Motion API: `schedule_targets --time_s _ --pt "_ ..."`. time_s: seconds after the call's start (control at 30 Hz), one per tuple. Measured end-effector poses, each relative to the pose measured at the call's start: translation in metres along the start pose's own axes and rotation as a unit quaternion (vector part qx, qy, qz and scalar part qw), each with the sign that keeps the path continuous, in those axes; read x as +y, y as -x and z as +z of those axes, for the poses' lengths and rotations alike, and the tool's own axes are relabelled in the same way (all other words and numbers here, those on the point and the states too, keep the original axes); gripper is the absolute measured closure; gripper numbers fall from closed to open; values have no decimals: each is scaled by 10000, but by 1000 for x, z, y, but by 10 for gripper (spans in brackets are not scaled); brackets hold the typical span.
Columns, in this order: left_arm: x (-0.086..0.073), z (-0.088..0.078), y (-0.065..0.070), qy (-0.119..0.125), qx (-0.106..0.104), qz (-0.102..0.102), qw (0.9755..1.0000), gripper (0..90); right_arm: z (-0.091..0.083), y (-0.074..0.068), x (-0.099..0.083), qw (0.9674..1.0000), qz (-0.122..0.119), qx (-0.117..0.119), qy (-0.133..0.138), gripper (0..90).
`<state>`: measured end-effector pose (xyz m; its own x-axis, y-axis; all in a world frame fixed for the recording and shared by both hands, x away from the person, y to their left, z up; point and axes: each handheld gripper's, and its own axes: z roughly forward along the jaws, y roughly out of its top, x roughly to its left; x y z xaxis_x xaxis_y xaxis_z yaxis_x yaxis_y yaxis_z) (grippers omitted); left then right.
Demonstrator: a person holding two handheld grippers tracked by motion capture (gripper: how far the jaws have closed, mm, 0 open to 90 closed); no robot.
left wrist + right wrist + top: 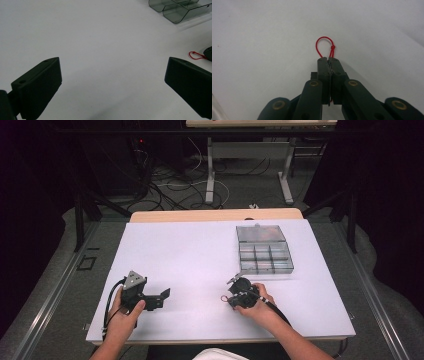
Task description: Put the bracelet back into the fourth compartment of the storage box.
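a thin red cord loop (325, 46) lies on the white table sheet (190, 255), its knotted end drawn in between the tips of the right gripper (328, 60). in the right gripper view the two black jaws stand pressed together with the cord's two strands pinched in the seam between them, and the rounded part of the loop pokes out just past the tips, flat on the sheet. a small knot sits on the loop's right side, just ahead of the tips.

in the high view the red cord loop (224, 296) shows as a small red mark just left of the right gripper (233, 296), which the person's right hand (257, 302) holds low over the near right part of the sheet. from the left gripper view the red cord loop (195, 55) appears at the far right edge, well apart from that gripper's own jaws.

the left gripper (162, 297) is held by the left hand (125, 312) over the near left part of the sheet, its jaws wide apart with bare sheet between them.

a clear compartment box (263, 250) with its lid folded back sits on the far right of the sheet, beyond the right gripper and apart from the cord.
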<state>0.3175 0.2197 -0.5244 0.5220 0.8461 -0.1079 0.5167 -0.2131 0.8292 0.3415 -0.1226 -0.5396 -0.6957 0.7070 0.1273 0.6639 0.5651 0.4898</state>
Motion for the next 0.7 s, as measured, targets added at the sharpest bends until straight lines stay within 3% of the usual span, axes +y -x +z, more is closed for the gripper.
schedule_targets --time_s 0.7 --pt "0 0 0 -21 0 -9 10000 11 -2 3 0 9999 101 85 44 893"
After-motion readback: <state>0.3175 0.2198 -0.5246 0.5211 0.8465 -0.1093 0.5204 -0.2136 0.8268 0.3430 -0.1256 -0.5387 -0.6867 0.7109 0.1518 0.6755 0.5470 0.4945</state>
